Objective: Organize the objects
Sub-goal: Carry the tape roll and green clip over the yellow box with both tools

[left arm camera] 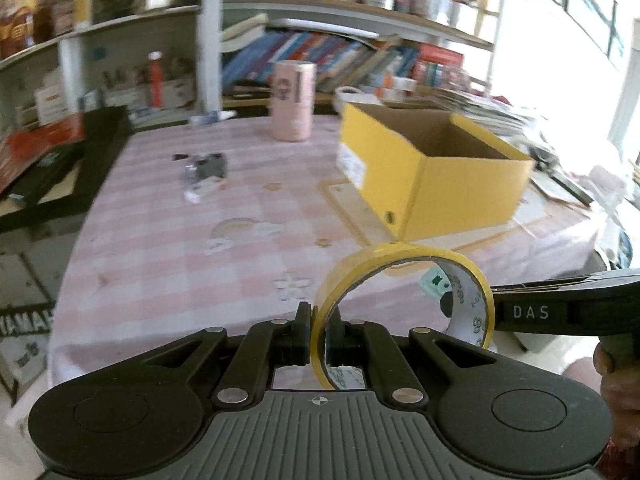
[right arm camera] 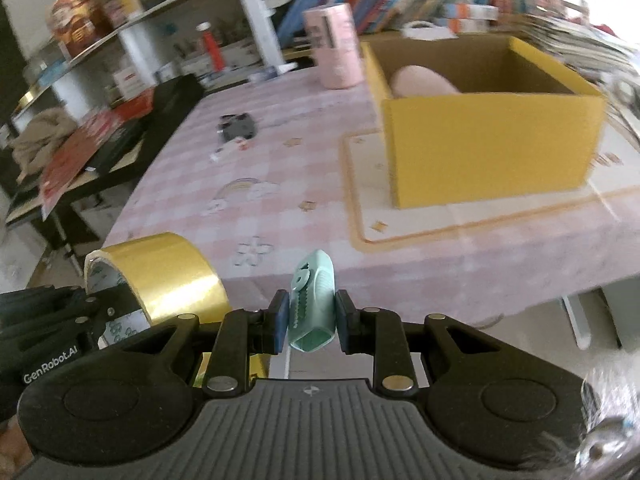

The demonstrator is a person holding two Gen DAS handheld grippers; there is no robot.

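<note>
Left wrist view: left gripper (left arm camera: 319, 330) is clamped on the wall of a yellow tape roll (left arm camera: 404, 276), one pad outside the ring, one inside. Roll stands on edge w/ its hole facing sideways, held above the near edge of the pink checked tablecloth (left arm camera: 168, 264), short of the yellow box (left arm camera: 460, 192). Wide bare cloth betw. roll and box; box's near wall is the first thing in the way. Box interior looks empty from this angle.

Right wrist view: right gripper (right arm camera: 313, 320) is closed on a small mint-green cutter (right arm camera: 314, 304), pads pressing both sides, also held over the cloth's near edge, near side of the box. This view shows a pale pink rounded item (right arm camera: 420, 80) inside the box, at its left rear; not visible from the left cam. It also shows a cream mat (right arm camera: 420, 216) w/ orange border under the box.

Left of the box: pink cylinder (left arm camera: 292, 100) toward the far table edge, and small dark clutter (left arm camera: 204, 168) mid-cloth. Behind the box: bookshelves (left arm camera: 340, 56). Both frames are motion-blurred. Table edge drops to the floor just below both grippers.
</note>
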